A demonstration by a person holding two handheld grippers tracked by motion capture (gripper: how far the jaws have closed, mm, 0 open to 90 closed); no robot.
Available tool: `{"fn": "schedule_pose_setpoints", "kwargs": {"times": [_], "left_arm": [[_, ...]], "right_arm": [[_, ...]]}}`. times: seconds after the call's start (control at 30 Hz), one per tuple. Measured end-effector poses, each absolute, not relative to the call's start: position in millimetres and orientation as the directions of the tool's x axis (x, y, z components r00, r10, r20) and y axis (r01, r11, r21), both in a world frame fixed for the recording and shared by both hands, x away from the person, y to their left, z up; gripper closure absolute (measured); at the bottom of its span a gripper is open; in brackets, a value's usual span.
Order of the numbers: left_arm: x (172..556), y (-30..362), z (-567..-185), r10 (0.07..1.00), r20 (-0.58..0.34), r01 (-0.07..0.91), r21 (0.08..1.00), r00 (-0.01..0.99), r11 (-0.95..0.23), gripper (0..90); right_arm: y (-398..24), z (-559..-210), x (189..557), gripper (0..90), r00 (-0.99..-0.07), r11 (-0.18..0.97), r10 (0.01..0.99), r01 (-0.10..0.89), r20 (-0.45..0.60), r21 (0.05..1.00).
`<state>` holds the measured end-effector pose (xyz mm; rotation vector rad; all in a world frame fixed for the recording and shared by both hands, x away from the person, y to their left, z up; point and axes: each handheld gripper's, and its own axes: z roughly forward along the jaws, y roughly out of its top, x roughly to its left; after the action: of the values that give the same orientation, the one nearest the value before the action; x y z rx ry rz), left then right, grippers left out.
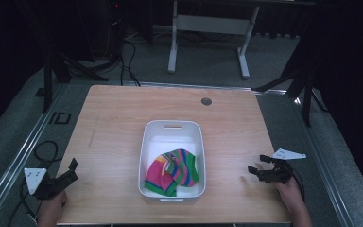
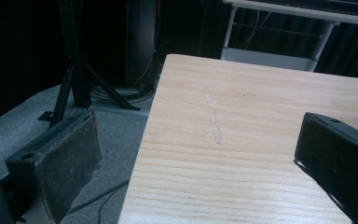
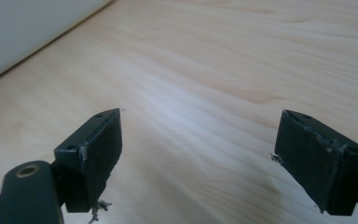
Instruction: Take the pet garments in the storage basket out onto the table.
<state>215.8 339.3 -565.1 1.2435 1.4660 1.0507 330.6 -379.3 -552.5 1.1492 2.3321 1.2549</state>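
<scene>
My left gripper (image 1: 71, 171) sits at the table's (image 1: 123, 113) near-left edge with its jaws spread wide, holding nothing. My right gripper (image 1: 256, 166) (also spread and holding nothing) rests over the near-right side. The striped cloth (image 1: 172, 172) lies bunched in the white tub (image 1: 147, 142) between them.

Bin (image 1: 147, 142) wall hides cloth's (image 1: 172, 171) near edge; pic edge cuts person's forearms, left gripper (image 1: 70, 168) partly off-table.

Lab: tripods (image 1: 59, 61), black curtains (image 1: 345, 56)
</scene>
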Motion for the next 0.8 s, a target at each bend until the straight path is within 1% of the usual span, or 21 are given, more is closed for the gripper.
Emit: {"fn": "schedule_pose_setpoints", "kwargs": {"times": [0.1, 0.27, 0.33, 0.5, 0.63, 0.7, 0.8], "left_arm": [[216, 339, -565, 0.991, -0.117, 0.208, 0.970, -0.072, 0.129, 0.9], [216, 339, -565, 0.991, -0.113, 0.211, 0.969, -0.070, 0.126, 0.9], [216, 339, -565, 0.991, -0.114, 0.211, 0.969, -0.070, 0.126, 0.9], [216, 339, -565, 0.991, -0.115, 0.212, 0.969, -0.068, 0.127, 0.9], [216, 340, -565, 0.991, -0.117, 0.211, 0.969, -0.068, 0.129, 0.9], [216, 340, -565, 0.991, -0.118, 0.211, 0.969, -0.067, 0.129, 0.9], [216, 340, -565, 0.991, -0.118, 0.212, 0.969, -0.066, 0.129, 0.9]], "right_arm": [[-367, -551, 330, 14.6, -0.719, 0.373, 0.678, 0.514, 0.152, 0.772], [-340, -539, 327, 14.1, -0.803, 0.425, 0.563, 0.483, 0.194, 0.766], [-329, -532, 326, 13.9, -0.820, 0.437, 0.541, 0.466, 0.189, 0.769], [-302, -511, 325, 13.9, -0.854, 0.442, 0.463, 0.455, 0.238, 0.773], [-275, -495, 324, 13.4, -0.877, 0.470, 0.434, 0.415, 0.206, 0.779], [-264, -487, 325, 13.4, -0.889, 0.473, 0.404, 0.403, 0.213, 0.784], [-248, -474, 325, 13.3, -0.904, 0.477, 0.383, 0.370, 0.190, 0.797]]}}
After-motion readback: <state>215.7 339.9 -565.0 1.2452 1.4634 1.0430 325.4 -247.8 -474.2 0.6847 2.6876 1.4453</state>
